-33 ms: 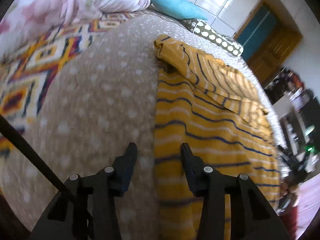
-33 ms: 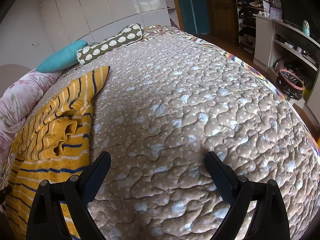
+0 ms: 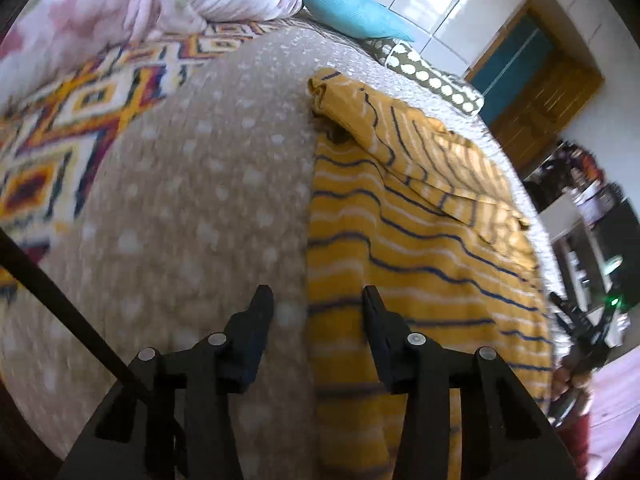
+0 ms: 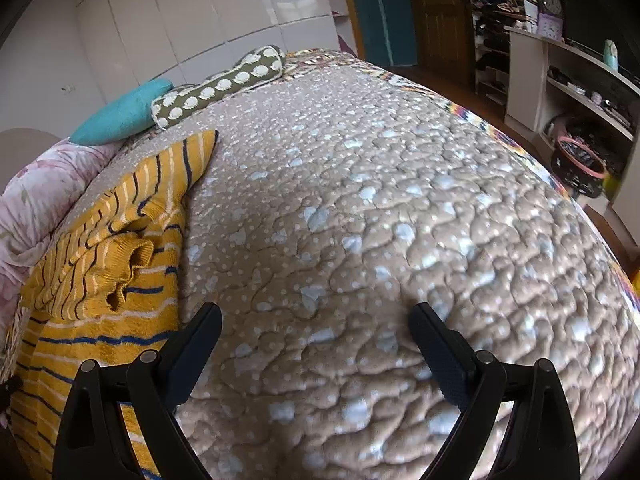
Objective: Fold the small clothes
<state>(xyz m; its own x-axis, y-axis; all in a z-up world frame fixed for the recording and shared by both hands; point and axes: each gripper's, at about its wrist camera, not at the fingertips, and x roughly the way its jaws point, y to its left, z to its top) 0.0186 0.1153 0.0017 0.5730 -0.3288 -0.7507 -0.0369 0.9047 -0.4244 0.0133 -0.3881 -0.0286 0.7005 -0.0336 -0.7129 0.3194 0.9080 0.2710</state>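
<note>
A yellow knit garment with navy and white stripes (image 3: 420, 248) lies flat on the beige quilted bedspread (image 3: 192, 208), a sleeve folded across its upper part. My left gripper (image 3: 318, 300) is open and empty, its jaws straddling the garment's left edge just above the fabric. In the right wrist view the garment (image 4: 104, 272) lies at the left, its ruffled cuff on top. My right gripper (image 4: 316, 316) is wide open and empty over bare bedspread (image 4: 380, 220), to the right of the garment.
A floral duvet (image 3: 140, 4), a teal pillow (image 3: 352, 12) and a green dotted bolster (image 3: 432, 76) sit at the head of the bed. A patterned blanket (image 3: 68, 120) lies at the left. Shelves (image 4: 572, 76) and a basket (image 4: 578, 162) stand beyond the bed's right edge.
</note>
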